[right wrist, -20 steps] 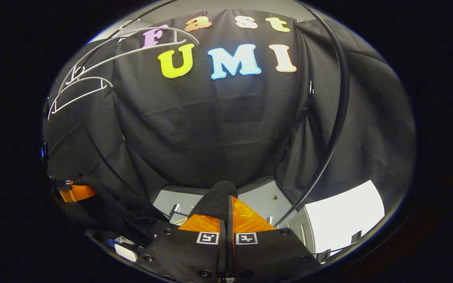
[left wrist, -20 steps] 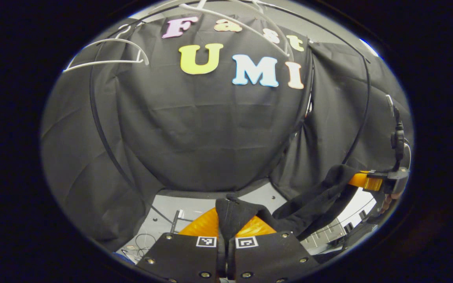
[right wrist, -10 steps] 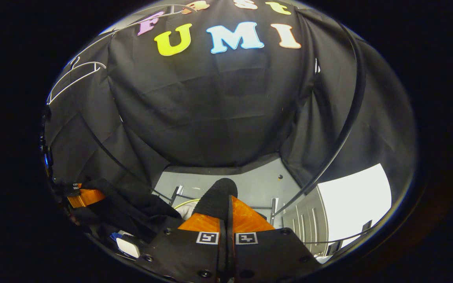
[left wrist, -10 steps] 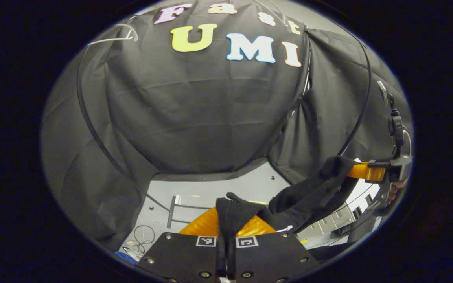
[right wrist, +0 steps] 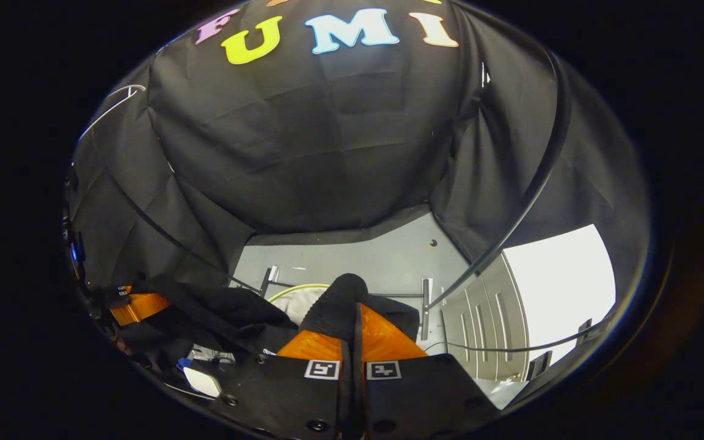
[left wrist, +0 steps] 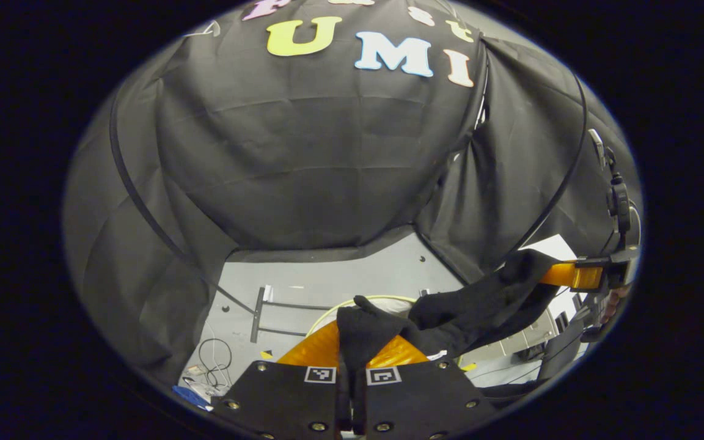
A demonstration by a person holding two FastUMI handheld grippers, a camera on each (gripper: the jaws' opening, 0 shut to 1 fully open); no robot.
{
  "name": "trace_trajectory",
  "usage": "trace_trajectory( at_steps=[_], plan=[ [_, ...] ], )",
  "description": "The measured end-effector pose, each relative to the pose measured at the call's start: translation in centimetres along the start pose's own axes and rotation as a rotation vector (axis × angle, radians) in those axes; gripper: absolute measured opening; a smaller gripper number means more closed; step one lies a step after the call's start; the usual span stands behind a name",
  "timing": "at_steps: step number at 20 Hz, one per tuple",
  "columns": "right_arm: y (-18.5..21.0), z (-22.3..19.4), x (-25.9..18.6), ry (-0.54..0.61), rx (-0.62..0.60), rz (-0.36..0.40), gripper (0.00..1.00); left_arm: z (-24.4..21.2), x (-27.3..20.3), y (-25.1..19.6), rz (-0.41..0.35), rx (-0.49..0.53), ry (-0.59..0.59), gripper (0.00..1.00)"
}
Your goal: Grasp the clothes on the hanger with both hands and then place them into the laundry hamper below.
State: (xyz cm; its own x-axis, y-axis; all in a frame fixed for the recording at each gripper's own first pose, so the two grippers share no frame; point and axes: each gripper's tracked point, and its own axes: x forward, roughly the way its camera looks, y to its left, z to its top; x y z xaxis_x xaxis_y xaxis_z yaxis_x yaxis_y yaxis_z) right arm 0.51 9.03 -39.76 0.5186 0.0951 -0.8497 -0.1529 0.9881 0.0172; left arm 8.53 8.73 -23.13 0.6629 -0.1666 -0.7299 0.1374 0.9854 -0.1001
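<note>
At 6 o'clock in each view, left claw [left wrist: 352, 354] and right claw [right wrist: 352, 348] clamped on black garment [left wrist: 480, 305], slung between them above the hamper rim [left wrist: 364, 299]. Risk: uneven release leaves cloth draped over the rim, outside.
</note>
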Motion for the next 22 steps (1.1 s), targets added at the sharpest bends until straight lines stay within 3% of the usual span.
trace_trajectory(
  at_steps=[10,16,17,18,19,22],
  plan=[
    [-0.5,-0.7,0.2,0.025,0.038,-0.029,0.02,-0.6,0.3,0.0,0.0,0.006,0.014,0.04],
    [1.0,-2.6,0.5,0.105,-0.003,-0.001,0.19,-1.9,0.0,-0.4,-0.017,0.026,0.043,0.1],
    [1.2,-2.5,0.2,0.105,-0.017,0.008,0.32,-2.7,0.2,-0.3,-0.016,0.022,0.044,0.14],
    [1.3,-2.7,0.0,0.101,-0.029,0.012,0.34,-2.9,0.1,-0.5,-0.018,0.016,0.038,0.23],
    [1.2,-2.6,-0.3,0.102,-0.036,0.011,0.33,-3.0,-0.2,-0.7,-0.024,0.006,0.033,0.23],
    [0.8,-2.6,-1.0,0.102,-0.012,0.024,0.8,-3.9,-0.3,-0.8,-0.021,-0.014,0.039,0.6]
  ],
)
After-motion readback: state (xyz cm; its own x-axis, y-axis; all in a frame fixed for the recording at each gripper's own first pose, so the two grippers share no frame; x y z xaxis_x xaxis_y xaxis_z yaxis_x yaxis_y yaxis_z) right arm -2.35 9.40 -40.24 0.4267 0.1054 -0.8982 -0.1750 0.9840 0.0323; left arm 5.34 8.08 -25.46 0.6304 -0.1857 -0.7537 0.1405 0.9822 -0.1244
